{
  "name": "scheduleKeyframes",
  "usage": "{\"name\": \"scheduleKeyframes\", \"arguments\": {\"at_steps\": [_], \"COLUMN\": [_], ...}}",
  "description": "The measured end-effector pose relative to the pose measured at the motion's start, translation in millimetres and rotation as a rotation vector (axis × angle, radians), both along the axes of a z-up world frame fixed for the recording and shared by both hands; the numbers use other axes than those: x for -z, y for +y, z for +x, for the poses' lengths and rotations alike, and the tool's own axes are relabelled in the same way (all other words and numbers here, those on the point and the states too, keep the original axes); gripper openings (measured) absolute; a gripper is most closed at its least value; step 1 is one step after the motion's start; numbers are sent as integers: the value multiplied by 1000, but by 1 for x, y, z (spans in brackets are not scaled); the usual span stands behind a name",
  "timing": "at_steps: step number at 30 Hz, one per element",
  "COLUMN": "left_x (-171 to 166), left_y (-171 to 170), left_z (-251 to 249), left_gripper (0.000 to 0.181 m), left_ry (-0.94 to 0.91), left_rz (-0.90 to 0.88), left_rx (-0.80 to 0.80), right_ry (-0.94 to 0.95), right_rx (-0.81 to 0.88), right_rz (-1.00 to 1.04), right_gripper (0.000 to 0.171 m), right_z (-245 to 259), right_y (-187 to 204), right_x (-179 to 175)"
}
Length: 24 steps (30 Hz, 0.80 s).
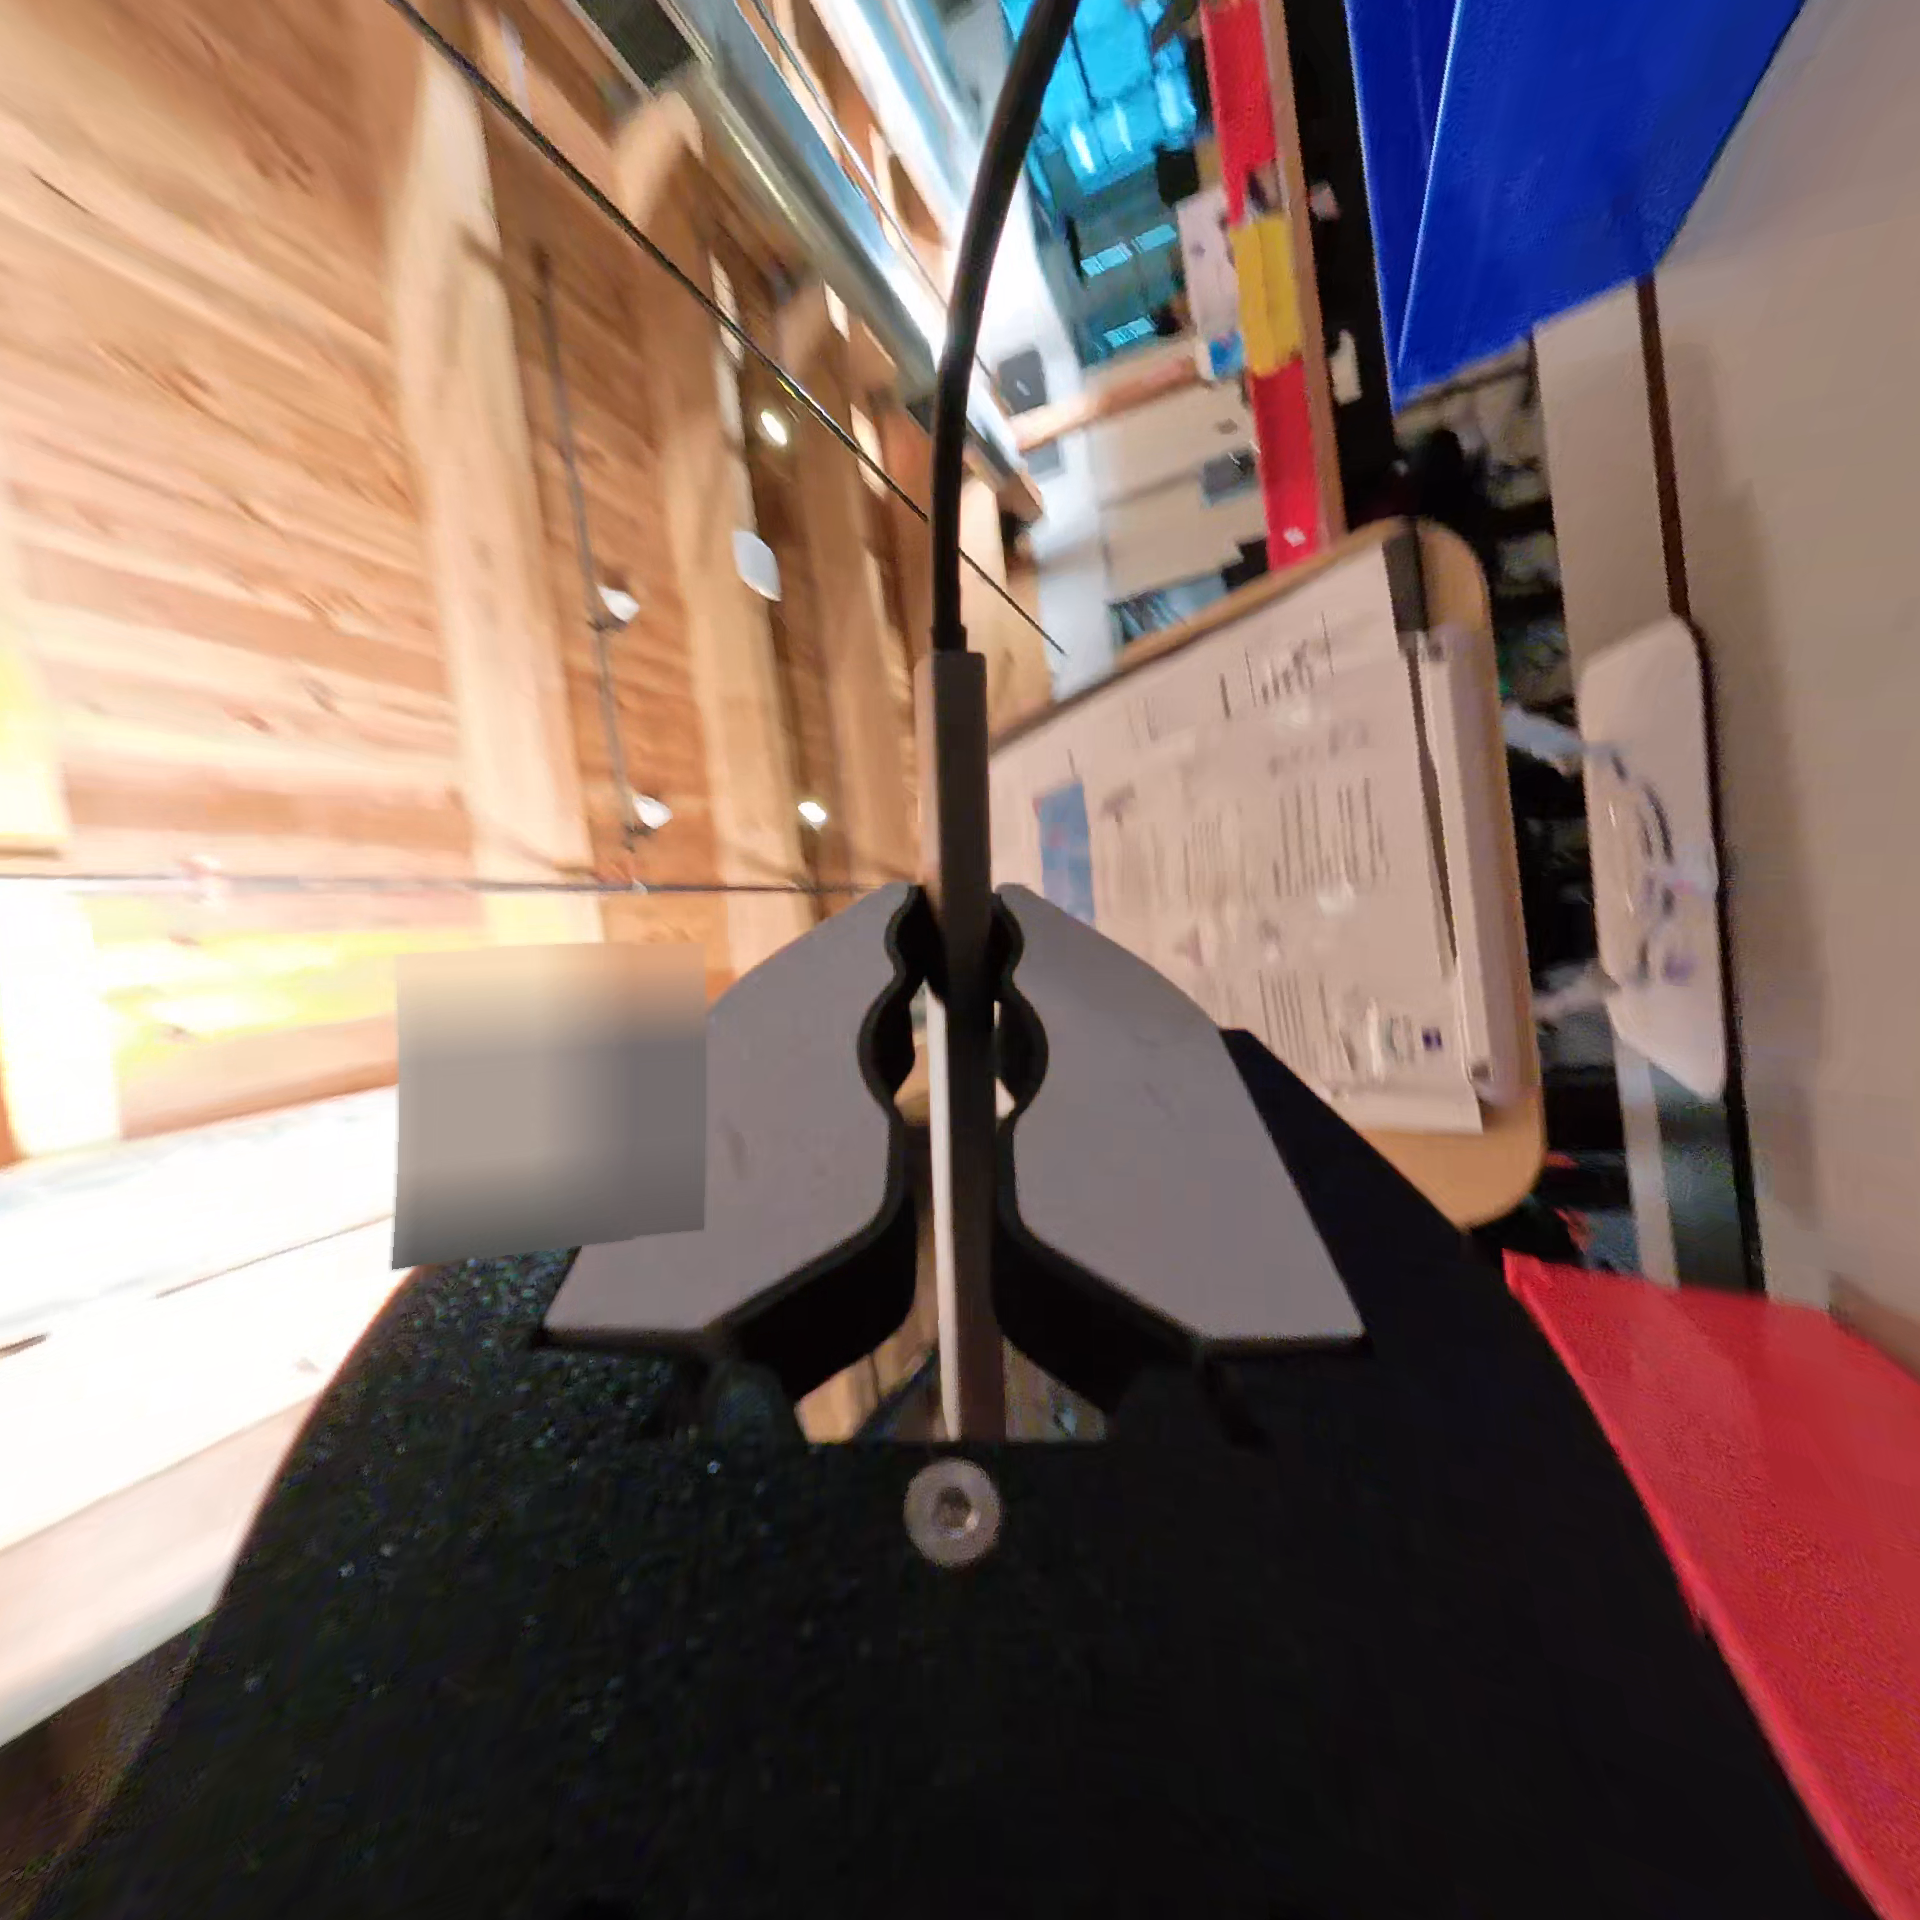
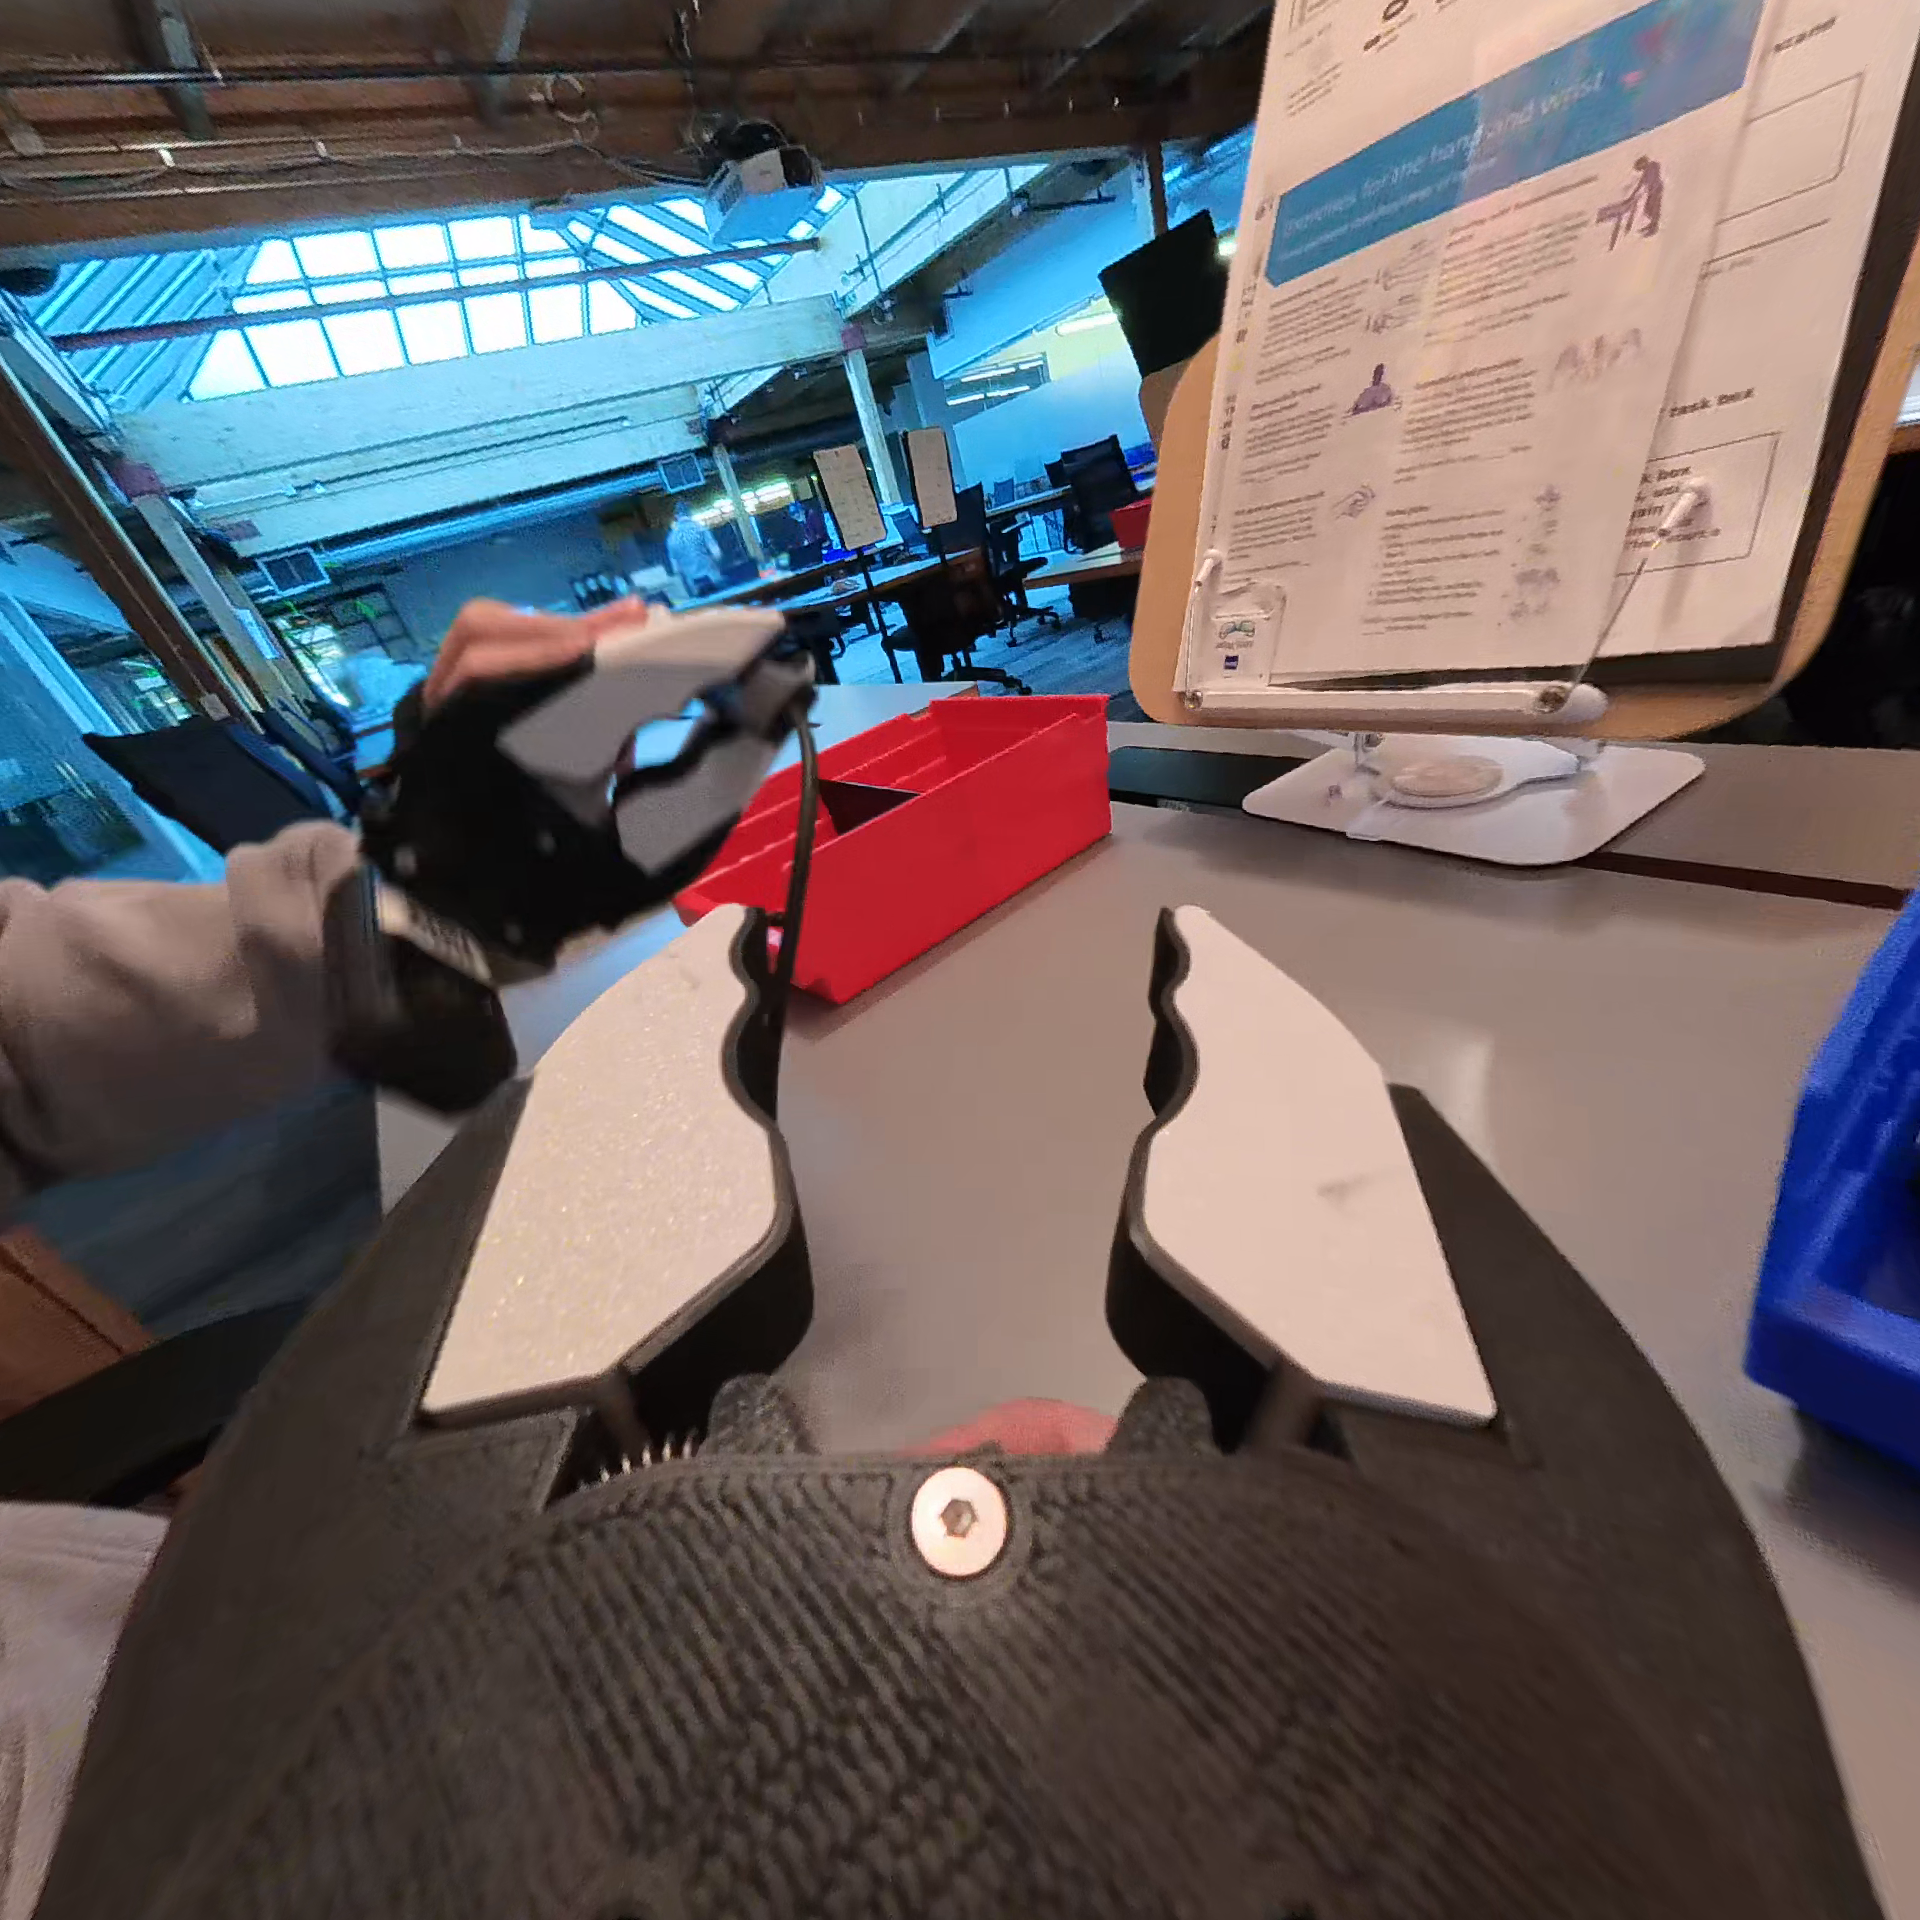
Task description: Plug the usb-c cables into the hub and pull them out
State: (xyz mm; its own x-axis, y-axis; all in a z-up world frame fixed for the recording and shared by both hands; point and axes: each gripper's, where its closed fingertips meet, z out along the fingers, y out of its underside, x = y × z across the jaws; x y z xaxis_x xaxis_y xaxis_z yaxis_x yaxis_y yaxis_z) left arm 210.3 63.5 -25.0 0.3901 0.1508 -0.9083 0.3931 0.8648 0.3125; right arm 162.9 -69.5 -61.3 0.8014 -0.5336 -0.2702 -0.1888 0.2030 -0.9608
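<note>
The left tool (image 1: 958, 961) squeezes the thin gray hub (image 1: 961, 831) up in the air with its black cable (image 1: 951, 416) hanging, so hold it steady while the wide-open, empty right tool (image 2: 961, 1023) grabs a plug.

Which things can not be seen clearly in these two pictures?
- Hub: left wrist view shows it edge-on in the shut left gripper; its ports do not show.
- Cable: right wrist view, lower end hidden behind a finger of the open right gripper.
- Red bin: right wrist view, its contents are hidden by its walls.
- Blue bin: right wrist view, cut off by the right edge.
- Left wrist view: background is blurred.
</note>
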Motion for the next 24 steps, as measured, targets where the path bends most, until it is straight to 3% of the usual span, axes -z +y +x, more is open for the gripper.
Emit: {"name": "scheduleKeyframes", "arguments": {"at_steps": [7,11,15,18,20,22,24], "left_x": [35,37,44,42,37,41,65], "left_y": [-75,-91,-92,-69,-44,-21,-16], "left_z": [-43,-53,-56,-33,-17,-5,-4], "left_gripper": [9,9,19,42,58,67,69], "left_ry": [-119,-149,-130,59,248,562,1048], "left_rz": [70,99,102,-51,-248,-583,-965], "left_rx": [197,254,290,205,148,129,149], "right_ry": [248,204,106,-100,-251,-412,-546], "right_rx": [-249,-331,-351,-220,-105,9,83], "right_rz": [29,81,-28,-191,-268,-340,-413], "right_gripper": [51,16,10,10,10,10,10], "right_z": [-24,-36,-42,-34,-27,-21,-20], "right_y": [42,42,39,28,16,4,-2], "right_x": [27,23,29,32,26,19,16]}}
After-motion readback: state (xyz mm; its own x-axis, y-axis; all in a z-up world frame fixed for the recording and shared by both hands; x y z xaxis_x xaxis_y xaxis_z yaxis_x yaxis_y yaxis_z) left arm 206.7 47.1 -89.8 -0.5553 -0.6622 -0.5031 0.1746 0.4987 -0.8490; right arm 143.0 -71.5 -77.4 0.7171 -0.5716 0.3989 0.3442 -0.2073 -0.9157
